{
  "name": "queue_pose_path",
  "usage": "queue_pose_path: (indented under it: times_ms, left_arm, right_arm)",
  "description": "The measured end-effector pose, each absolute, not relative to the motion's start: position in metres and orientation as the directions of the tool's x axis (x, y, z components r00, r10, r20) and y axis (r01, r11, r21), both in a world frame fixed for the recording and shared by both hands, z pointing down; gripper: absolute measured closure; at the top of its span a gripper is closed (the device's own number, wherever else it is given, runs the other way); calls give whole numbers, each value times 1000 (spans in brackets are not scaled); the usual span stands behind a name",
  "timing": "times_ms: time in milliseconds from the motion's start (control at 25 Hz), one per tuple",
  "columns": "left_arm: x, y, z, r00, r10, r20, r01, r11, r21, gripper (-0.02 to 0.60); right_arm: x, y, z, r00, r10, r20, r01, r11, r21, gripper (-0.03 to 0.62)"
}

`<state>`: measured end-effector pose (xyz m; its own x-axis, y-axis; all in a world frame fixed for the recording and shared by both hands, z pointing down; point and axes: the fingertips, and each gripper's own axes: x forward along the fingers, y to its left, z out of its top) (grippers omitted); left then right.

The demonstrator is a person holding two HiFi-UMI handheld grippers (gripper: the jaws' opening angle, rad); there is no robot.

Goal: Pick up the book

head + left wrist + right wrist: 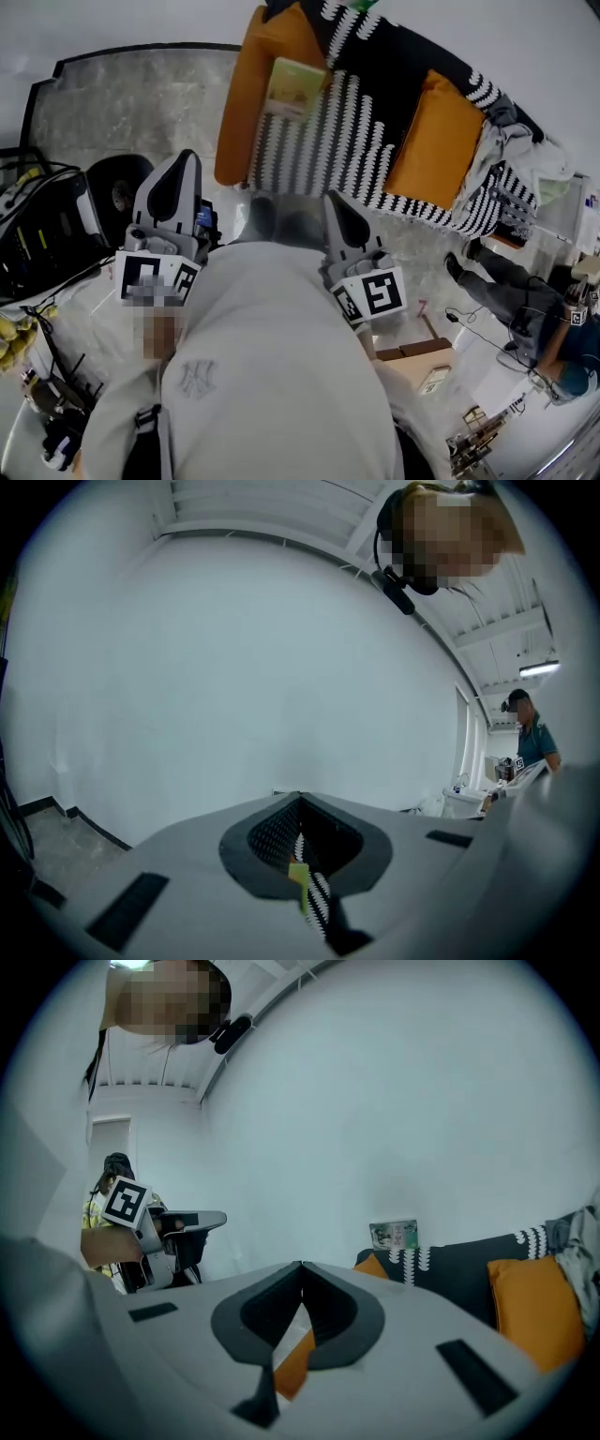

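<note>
Left the book (293,89) untouched on the sofa (356,150) back, well beyond both fingertips. Held the left gripper (187,157) fingers and right gripper (330,199) fingers pressed together, empty. Had reaching, opening, clamping and lifting all ahead. Glimpsed only a sliver of it past the left fingers; could not read the cover.

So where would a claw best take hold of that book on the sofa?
Probably by the top edge of the book, coming from the front. It is thin, seemingly propped with its cover facing this way, and that edge stands clear of the sofa, so the jaws can straddle its thickness. The right claw, shut now, must open first.
</note>
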<state>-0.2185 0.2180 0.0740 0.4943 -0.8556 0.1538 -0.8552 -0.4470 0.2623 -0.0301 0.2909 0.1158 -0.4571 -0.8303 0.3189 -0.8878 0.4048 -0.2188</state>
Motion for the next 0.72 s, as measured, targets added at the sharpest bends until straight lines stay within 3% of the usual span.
queue_pose_path:
  times_ms: [720]
  left_arm:
    - [-235,217,82,490,-861,135,-847,-435,304,572]
  right_arm:
    - [-49,288,111,-459,-823,335,-888,420,-187,576]
